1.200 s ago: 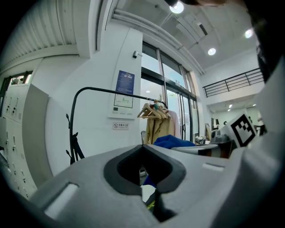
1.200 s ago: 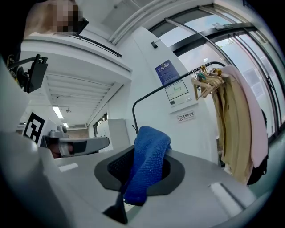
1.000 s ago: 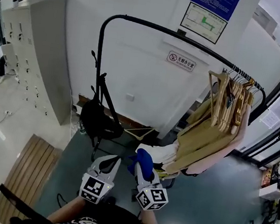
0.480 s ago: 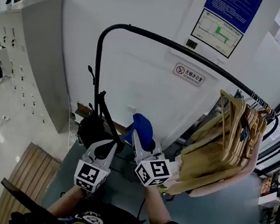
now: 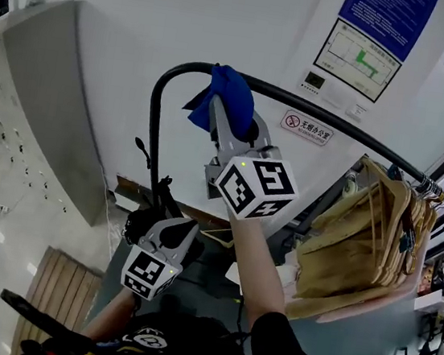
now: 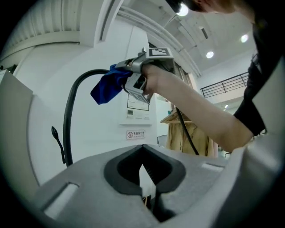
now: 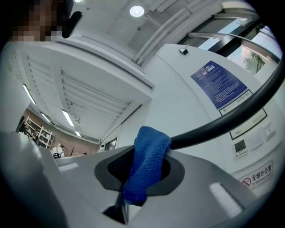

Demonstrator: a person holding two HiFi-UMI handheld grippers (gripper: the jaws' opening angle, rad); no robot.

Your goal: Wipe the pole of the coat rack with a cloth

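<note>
The right gripper (image 5: 226, 124) is clamped on the soft blue cloth (image 5: 228, 94), held at the top bend of the black pole (image 5: 153, 123), seemingly touching it. Light and limp, the cloth should drape, so pinch a bunched fold. The left gripper (image 5: 179, 228) hangs low, jaws together and empty.

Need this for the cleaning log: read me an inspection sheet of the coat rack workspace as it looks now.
Surface: teal floor, wooden slat board at left.
Job's things: black pole; blue cloth on its top bend.
Clutter: wooden hangers with garments, black bag at the base.
Grippers: right gripper shut on the cloth; left gripper low, fingers together, empty.
Cables: nothing seen.
Surroundings: white wall, blue poster, no-smoking sign, grey lockers.
</note>
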